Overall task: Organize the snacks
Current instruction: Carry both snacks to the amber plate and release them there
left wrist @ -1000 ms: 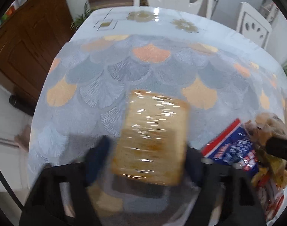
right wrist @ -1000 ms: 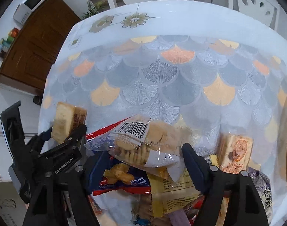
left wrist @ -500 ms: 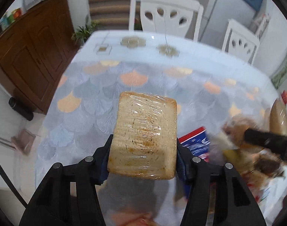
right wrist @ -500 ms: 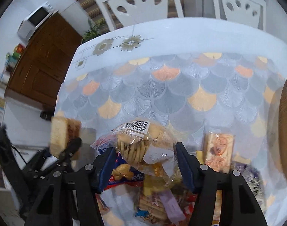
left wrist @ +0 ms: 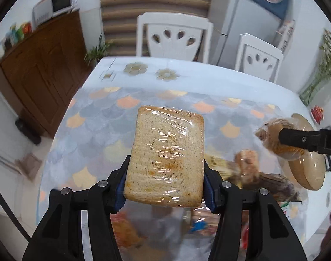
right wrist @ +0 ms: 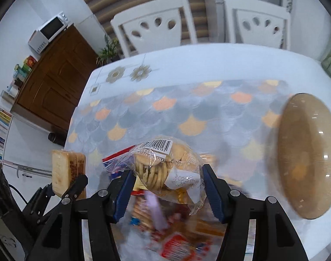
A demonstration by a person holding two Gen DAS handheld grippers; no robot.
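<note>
The left gripper [left wrist: 164, 188] pinches a plastic-wrapped sandwich [left wrist: 166, 155] by its two long edges, blue pads pressed against the wrap, the toasted face turned toward the camera and held above the table [left wrist: 100, 126]. The right gripper [right wrist: 168, 190] clamps a clear bag of cookies [right wrist: 163, 167] between its blue pads; a white barcode sticker on top of the bag shows the digits 020165, and a second white label lower down carries printing too blurred to read. Below both grippers lies a blurred pile of snack packets [right wrist: 176, 235], red, blue and purple wrappers among them. To the right, a brown bowl [right wrist: 306, 156] sits on the scallop-patterned tablecloth. Beyond the table stand two white chairs [right wrist: 154, 24], with a wooden cabinet [right wrist: 56, 76] at the left carrying a white microwave [right wrist: 49, 30].
</note>
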